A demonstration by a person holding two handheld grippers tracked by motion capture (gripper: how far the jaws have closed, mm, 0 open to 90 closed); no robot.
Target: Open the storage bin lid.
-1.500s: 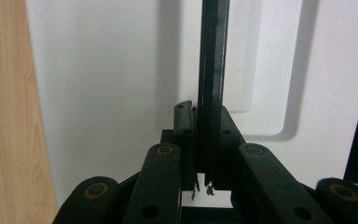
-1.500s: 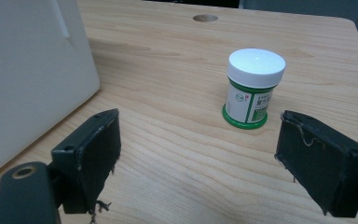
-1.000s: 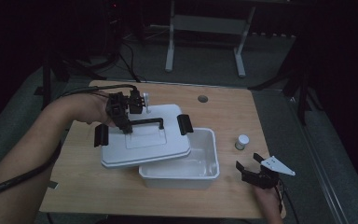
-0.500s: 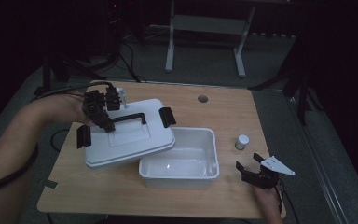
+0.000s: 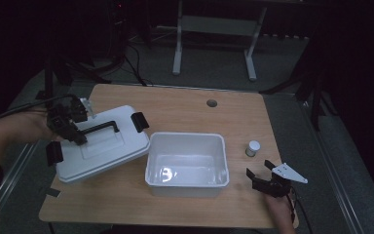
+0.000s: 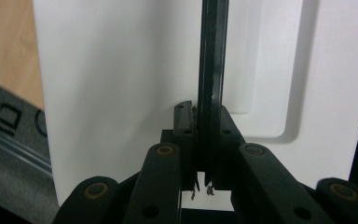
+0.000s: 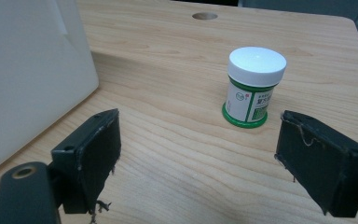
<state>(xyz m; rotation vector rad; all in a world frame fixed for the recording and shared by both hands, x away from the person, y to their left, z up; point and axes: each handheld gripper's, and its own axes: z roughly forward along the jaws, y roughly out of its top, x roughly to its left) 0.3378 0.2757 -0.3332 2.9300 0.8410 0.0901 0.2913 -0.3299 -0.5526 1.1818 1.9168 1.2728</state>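
Left tongs (image 5: 74, 130) are pinching the black handle (image 5: 97, 129) of the white lid (image 5: 104, 148), jaws pressed tight on the bar, as we are confirming in the left gripper view, where the handle (image 6: 212, 70) is running straight up between them. Right tongs (image 5: 268, 183) are resting spread on the worktop (image 5: 185, 105), holding nothing.

We are judging the lid removal as done: the lid is sitting off the white bin (image 5: 187, 165), tilted, with its far edge leaning near the bin's wall beside the left tongs. Setting it flat and letting go is remaining. The bin is standing open and appears empty, between the two tongs.

We are noting a small jar (image 7: 253, 88) just ahead of the right tongs, upright, apart from both jaws, with a white cap and a green-banded label. We are judging that it is likely next for placing into the bin, though not yet touched.

The lid is looking rigid and smooth, with black latches at both ends (image 5: 140, 121).
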